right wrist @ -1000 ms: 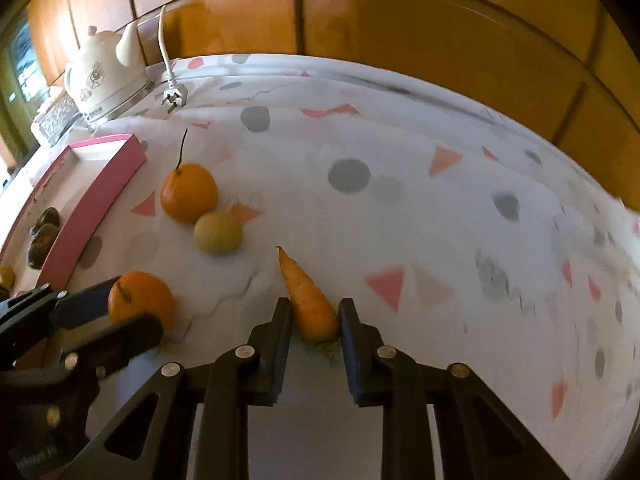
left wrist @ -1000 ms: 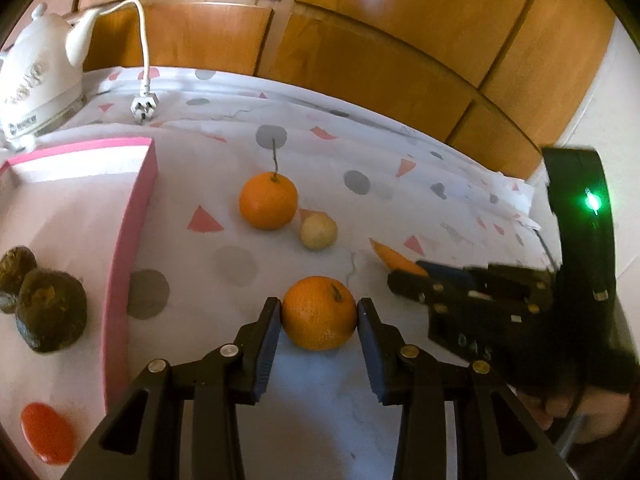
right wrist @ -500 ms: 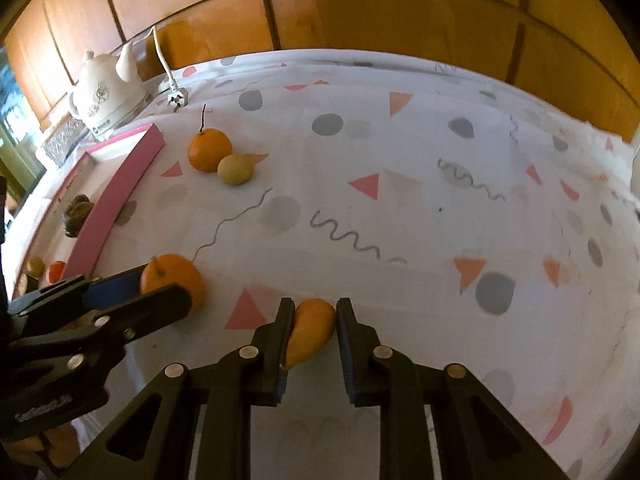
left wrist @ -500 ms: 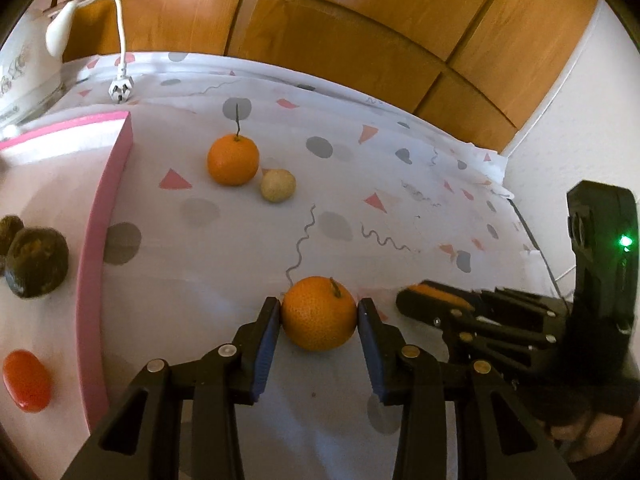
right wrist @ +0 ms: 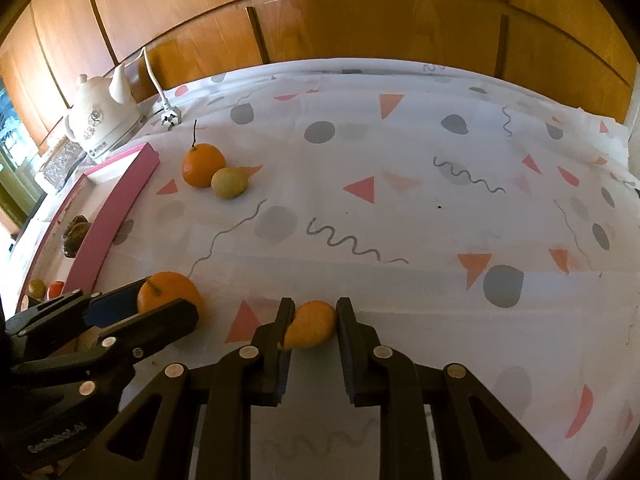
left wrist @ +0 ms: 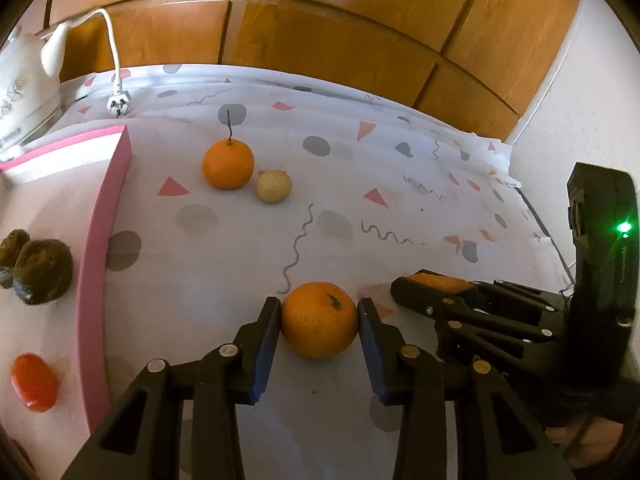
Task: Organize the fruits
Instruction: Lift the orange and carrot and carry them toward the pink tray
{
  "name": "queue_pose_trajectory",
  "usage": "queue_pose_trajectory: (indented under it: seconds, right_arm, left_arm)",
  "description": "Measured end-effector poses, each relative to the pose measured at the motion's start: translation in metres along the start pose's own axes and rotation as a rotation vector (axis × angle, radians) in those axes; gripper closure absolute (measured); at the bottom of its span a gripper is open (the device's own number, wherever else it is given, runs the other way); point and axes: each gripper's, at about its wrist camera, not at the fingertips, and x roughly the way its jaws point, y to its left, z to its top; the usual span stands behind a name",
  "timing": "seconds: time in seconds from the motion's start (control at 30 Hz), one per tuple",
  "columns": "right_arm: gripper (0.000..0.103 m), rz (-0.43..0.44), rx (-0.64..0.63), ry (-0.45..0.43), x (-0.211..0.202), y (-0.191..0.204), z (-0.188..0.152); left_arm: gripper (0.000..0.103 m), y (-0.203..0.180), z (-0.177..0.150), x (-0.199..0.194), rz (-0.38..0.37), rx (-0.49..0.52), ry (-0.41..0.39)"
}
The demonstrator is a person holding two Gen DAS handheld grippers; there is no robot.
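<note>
Near the tablecloth's (left wrist: 400, 168) front edge, both grippers have lifted and pulled back: left gripper (left wrist: 319, 322) clamps the orange (left wrist: 319, 320), right gripper (right wrist: 311, 325) the carrot (right wrist: 310, 325), ready for sorting.

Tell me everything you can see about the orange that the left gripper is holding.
The orange is round, bright and dimpled, with a small dark stem stub on top facing up. It sits between the two fingers of the left gripper, which press on its sides. Whether it rests on the patterned tablecloth or hangs just above it cannot be told. It looks whole and unpeeled. The right gripper is close beside it.
</note>
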Motion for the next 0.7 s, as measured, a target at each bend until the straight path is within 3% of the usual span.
queue_pose_trajectory:
  seconds: [0.23, 0.7]
  right_arm:
    - [0.082, -0.028, 0.007, -0.040, -0.001, 0.002, -0.006]
    - [0.082, -0.085, -0.015, -0.096, -0.001, 0.010, -0.014]
  left_arm:
    - [0.064, 0.004, -0.008, -0.016, 0.021, -0.009, -0.008]
    - [0.064, 0.013, -0.009, -0.066, 0.078, -0.012, -0.100]
